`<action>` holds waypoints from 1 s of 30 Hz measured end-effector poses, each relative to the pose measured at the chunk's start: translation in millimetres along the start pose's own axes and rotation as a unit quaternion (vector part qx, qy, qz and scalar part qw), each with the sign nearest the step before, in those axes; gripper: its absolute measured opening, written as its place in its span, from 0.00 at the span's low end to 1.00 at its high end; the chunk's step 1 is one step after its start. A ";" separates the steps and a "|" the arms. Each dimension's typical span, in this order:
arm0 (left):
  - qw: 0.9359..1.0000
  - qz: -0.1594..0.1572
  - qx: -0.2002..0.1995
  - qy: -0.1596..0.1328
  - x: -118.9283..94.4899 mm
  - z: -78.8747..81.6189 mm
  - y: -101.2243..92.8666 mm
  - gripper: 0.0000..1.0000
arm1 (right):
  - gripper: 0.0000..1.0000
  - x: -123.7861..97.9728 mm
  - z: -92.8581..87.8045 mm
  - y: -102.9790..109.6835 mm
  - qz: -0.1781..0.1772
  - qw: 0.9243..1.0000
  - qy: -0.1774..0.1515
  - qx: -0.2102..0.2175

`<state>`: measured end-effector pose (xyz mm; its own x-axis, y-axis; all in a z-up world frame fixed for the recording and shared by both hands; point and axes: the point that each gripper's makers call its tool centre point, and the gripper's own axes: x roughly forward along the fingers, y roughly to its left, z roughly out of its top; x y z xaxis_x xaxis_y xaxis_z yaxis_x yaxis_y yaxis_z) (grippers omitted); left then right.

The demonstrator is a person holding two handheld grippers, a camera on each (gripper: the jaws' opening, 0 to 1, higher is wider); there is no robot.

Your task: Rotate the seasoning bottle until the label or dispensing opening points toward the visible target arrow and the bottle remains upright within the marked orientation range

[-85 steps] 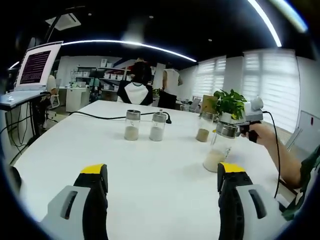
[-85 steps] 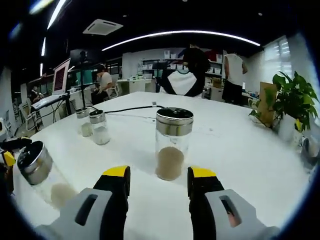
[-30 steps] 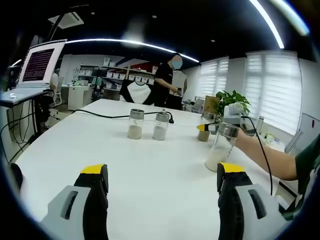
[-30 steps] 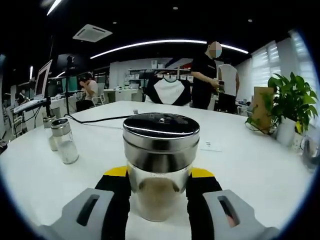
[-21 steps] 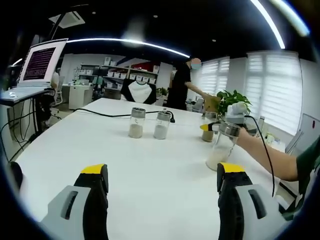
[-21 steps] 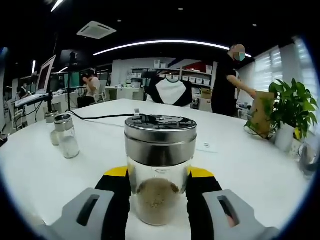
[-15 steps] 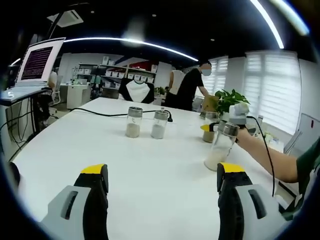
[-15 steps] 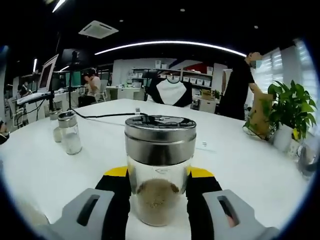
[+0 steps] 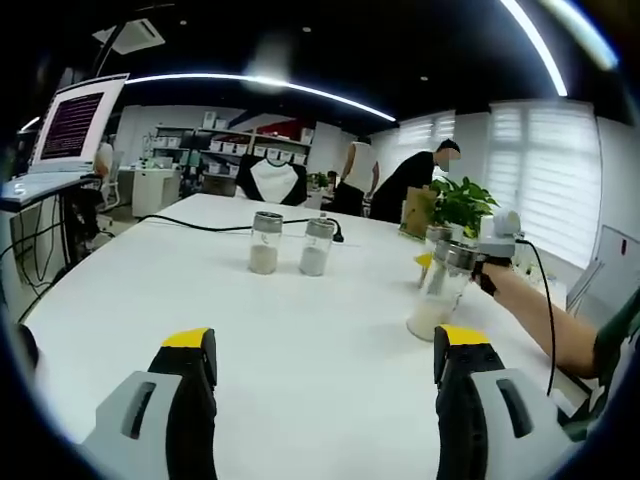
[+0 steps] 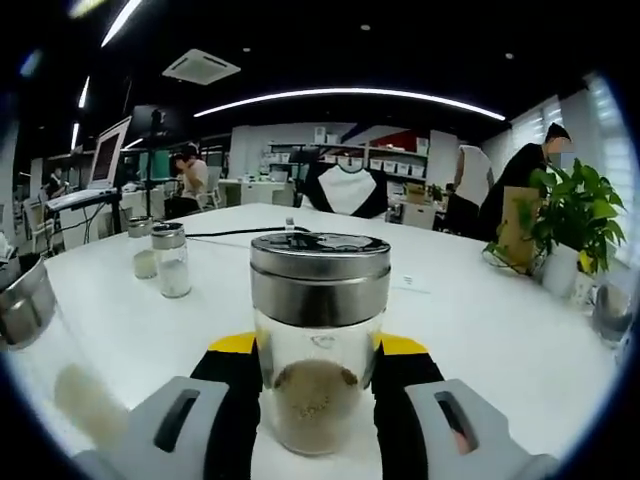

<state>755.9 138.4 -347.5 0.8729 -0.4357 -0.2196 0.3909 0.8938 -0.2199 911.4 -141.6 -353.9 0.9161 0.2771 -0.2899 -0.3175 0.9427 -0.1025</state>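
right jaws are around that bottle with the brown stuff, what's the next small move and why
Probably a slow twist of the right gripper about the vertical, keeping the seasoning bottle level. Its jaws sit on either side of the glass, and the bottle stands upright on the white table. No target arrow is visible from here, so turn in small steps and check. The left gripper is open and idle.
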 end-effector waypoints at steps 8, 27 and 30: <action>1.000 -0.005 0.001 0.001 -0.2 -0.7 -2.5 0.95 | 0.41 -26.7 0.0 14.7 0.013 1.000 -0.012 -0.002; 1.000 -0.010 0.003 0.001 -0.3 -1.0 -4.0 0.95 | 0.41 -71.3 -12.6 26.6 0.018 1.000 -0.016 0.017; 1.000 -0.010 0.003 0.002 -0.3 -1.9 -4.0 0.95 | 0.41 -74.1 -16.2 26.7 0.016 1.000 -0.015 0.021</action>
<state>753.6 134.8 -348.3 0.8640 -0.4533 -0.2190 0.4092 0.8858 -0.2188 831.0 -139.9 -350.5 0.9127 0.3123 -0.2635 -0.3373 0.9399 -0.0542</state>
